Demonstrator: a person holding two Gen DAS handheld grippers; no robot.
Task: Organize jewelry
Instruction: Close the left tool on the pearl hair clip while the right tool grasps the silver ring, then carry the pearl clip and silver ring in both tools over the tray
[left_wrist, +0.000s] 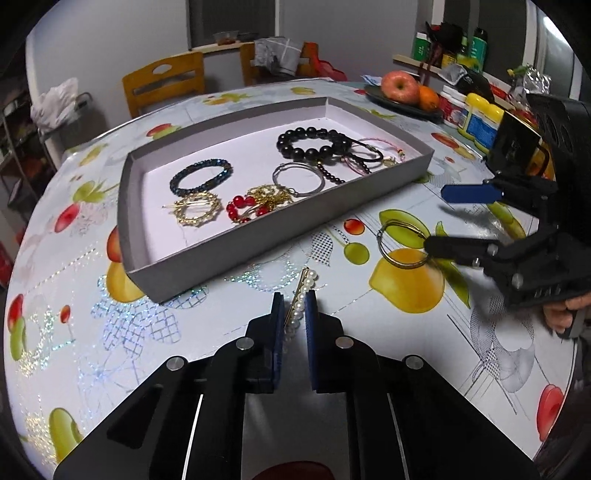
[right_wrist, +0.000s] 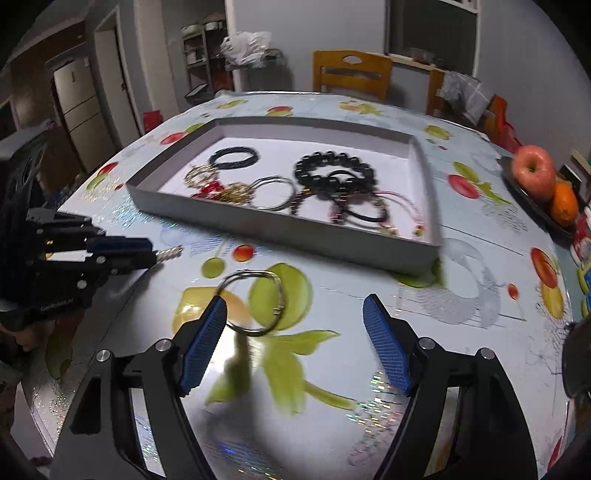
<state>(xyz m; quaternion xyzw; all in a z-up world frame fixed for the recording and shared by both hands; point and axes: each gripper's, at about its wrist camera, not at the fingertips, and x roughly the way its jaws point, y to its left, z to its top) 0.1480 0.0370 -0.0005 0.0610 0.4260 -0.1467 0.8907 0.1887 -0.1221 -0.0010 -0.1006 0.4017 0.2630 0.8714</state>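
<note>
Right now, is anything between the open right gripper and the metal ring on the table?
No. The right gripper has nothing before the metal ring, whose near edge already lies by its left finger.

Tray wall (left_wrist: 236, 240) blocks ahead; tablecloth (left_wrist: 369, 354) alongside seemingly clear.

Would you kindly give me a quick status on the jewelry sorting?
Left gripper shut on pearl hair clip. Right gripper open over metal ring on table. Tray path clear.
</note>
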